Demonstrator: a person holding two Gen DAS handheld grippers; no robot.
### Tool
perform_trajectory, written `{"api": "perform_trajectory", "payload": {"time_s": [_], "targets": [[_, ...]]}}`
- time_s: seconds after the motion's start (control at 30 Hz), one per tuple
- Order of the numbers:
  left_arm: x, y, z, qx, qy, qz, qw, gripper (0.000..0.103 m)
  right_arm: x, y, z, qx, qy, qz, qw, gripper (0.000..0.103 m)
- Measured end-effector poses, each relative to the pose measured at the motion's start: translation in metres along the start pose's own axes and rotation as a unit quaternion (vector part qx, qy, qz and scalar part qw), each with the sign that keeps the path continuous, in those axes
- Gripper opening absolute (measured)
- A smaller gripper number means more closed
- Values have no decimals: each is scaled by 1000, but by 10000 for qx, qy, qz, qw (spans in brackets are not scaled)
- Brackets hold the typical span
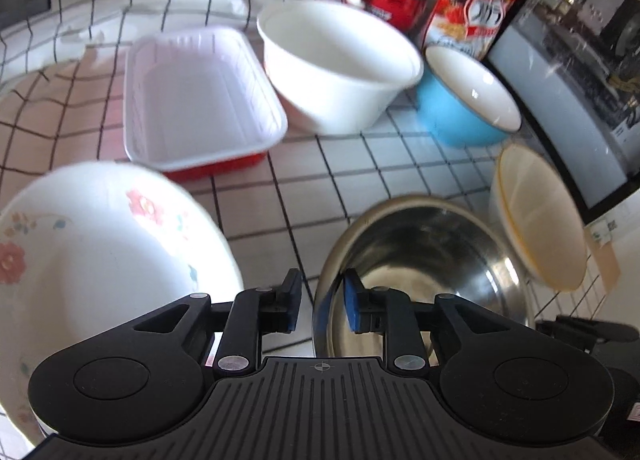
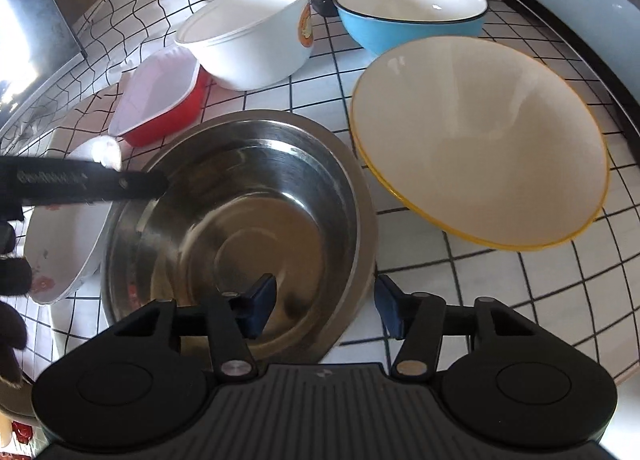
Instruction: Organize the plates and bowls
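The floral plate [image 1: 100, 244] is cut off by the left edge.

The right tool [image 2: 324, 308] straddles the near rim of a stainless steel bowl [image 2: 240, 219], one blue pad inside the bowl and the other outside; whether the pads press on the rim is hard to tell. At the left edge the black finger of the left tool [image 2: 92, 183] reaches over the steel bowl's far-left rim, above a floral plate [image 2: 68, 236]. To the right sits a tilted cream bowl with a yellow rim [image 2: 480, 139]. Behind stand a white bowl [image 2: 252, 35], a blue bowl [image 2: 408, 15] and a red tray with a white inside [image 2: 160, 103], all on the surface [image 2: 520, 280] covered in a white cloth with black grid lines.
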State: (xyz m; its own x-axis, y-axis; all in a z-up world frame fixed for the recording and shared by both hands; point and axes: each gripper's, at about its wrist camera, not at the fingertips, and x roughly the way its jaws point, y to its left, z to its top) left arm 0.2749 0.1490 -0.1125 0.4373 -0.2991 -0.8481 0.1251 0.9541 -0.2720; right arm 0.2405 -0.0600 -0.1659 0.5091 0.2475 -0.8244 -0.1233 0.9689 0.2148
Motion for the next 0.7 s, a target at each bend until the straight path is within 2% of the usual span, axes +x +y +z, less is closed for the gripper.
{"api": "perform_trajectory", "payload": {"time_s": [0.03,0.1,0.23,0.33,0.43,0.57,0.7], "targets": [[3,-1,-2,11,45,-1,10000,25,1,2,0,-34,23,25,10000,44],[5,-3,-6,44,55,-25,10000,34,1,7,1,-145,-4,39,9999,43],[-11,-2,-10,-46,-69,363,9993,31,-9,17,3,-321,-189,198,9991,43],[-46,11,-12,-367,-482,204,9980,28,-24,35,12,-588,-461,339,9966,43],[-85,35,-14,-873,-938,141,9917,27,-31,56,27,-887,-659,581,9922,43],[-119,74,-24,-1413,-1361,388,9798,26,-25,103,46,-1416,-697,870,9836,43],[-127,118,-40,-1866,-1394,782,9694,25,-2,155,50,-2022,-572,981,9727,43]]}}
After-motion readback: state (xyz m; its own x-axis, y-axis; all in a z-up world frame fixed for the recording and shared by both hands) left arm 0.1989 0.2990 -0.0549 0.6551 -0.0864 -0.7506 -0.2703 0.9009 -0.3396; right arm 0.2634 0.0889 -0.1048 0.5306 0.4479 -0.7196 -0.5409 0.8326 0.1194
